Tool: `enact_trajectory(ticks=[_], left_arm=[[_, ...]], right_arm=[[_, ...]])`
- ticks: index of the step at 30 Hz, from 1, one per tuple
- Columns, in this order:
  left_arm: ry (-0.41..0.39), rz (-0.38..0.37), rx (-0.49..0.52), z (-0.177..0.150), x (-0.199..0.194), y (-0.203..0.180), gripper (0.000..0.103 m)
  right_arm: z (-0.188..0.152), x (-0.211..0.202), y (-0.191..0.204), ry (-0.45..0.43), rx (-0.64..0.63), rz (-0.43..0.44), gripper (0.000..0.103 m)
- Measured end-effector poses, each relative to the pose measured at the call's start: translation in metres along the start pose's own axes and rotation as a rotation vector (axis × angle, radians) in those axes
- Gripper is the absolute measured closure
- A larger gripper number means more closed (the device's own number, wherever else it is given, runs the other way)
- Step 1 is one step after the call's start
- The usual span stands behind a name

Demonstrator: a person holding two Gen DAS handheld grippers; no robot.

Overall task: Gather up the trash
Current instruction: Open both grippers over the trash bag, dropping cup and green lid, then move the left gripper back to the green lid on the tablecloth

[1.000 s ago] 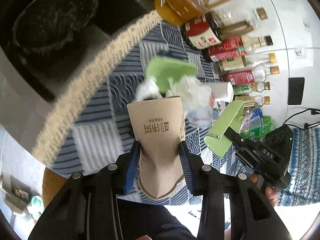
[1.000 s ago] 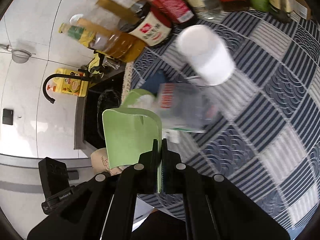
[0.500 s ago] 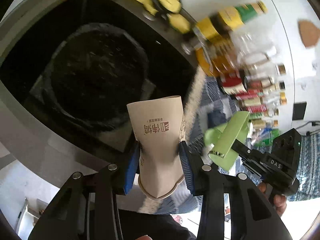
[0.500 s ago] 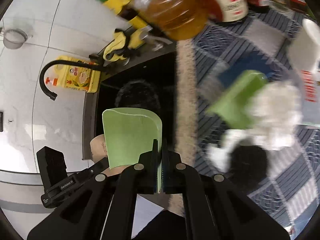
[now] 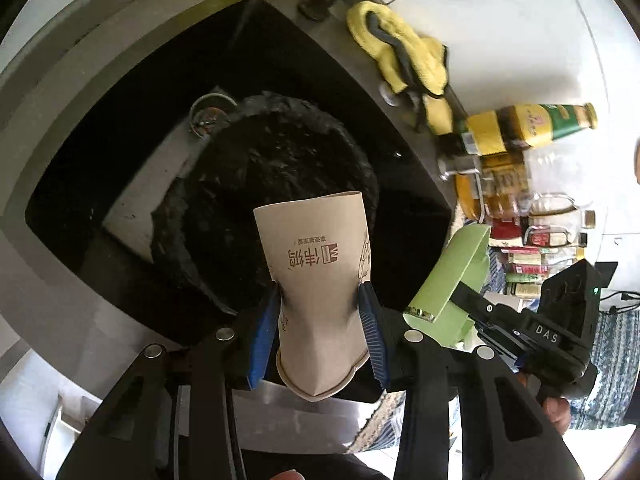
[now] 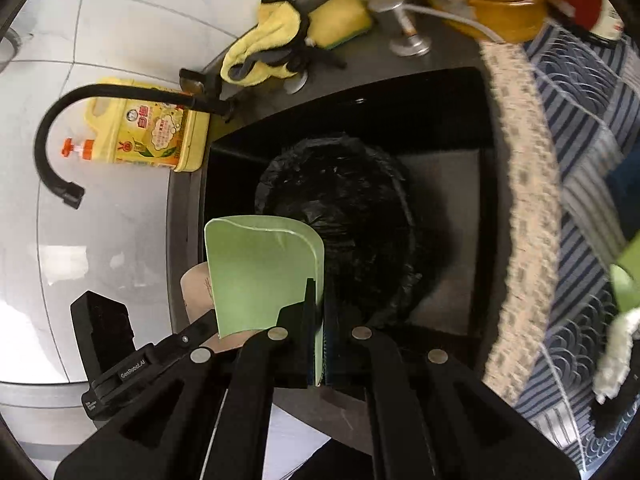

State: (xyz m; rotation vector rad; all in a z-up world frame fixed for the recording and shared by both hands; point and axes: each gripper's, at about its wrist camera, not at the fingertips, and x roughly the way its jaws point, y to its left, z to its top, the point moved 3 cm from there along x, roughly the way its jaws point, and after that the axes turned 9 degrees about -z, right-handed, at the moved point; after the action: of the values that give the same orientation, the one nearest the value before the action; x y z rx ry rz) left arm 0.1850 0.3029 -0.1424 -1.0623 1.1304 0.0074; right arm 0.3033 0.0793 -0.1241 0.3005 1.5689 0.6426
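Observation:
My left gripper [image 5: 320,300] is shut on a squashed brown paper cup [image 5: 316,264] and holds it over a bin lined with a black bag [image 5: 256,184] that stands in the dark sink. My right gripper [image 6: 322,300] is shut on a flattened green paper cup [image 6: 260,272] and holds it over the same black bag [image 6: 344,200]. The green cup [image 5: 452,272] and the right gripper [image 5: 468,300] show at the right of the left wrist view. The brown cup [image 6: 196,288] peeks out left of the green one.
A yellow cloth [image 5: 404,52] lies on the sink's rim [image 5: 100,40]. Oil and sauce bottles [image 5: 520,184] stand at the right. A yellow detergent jug [image 6: 148,132] and a black tap [image 6: 52,128] sit behind the sink. A blue patterned cloth [image 6: 580,184] holds more white and green trash [image 6: 620,308].
Both grippers have swung from the patterned cloth over to the sink with their cups. They now hang above the black bag. Neither has let go.

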Motion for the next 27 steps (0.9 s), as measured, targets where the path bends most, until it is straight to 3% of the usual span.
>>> enact_trajectory(ticks=[4,6,8,25,27], left_arm=[[0.026,-0.004,0.002,0.012,0.005,0.006,0.062],[0.04,-0.009,-0.007,0.015,0.007,0.009,0.054],[0.049,-0.011,-0.017,0.018,0.01,0.011,0.039],[0.075,-0.027,0.028,0.009,0.018,-0.003,0.039],[0.076,-0.024,0.046,0.005,0.019,-0.009,0.039]], right_arm=[[0.007,0.014,0.008,0.014,0.037,0.005,0.096],[0.008,0.017,0.008,0.02,0.055,0.011,0.072],[0.01,0.019,0.007,0.019,0.08,0.006,0.061],[-0.017,-0.009,-0.028,-0.021,0.167,-0.015,0.061],[-0.02,-0.021,-0.035,-0.038,0.179,-0.001,0.052]])
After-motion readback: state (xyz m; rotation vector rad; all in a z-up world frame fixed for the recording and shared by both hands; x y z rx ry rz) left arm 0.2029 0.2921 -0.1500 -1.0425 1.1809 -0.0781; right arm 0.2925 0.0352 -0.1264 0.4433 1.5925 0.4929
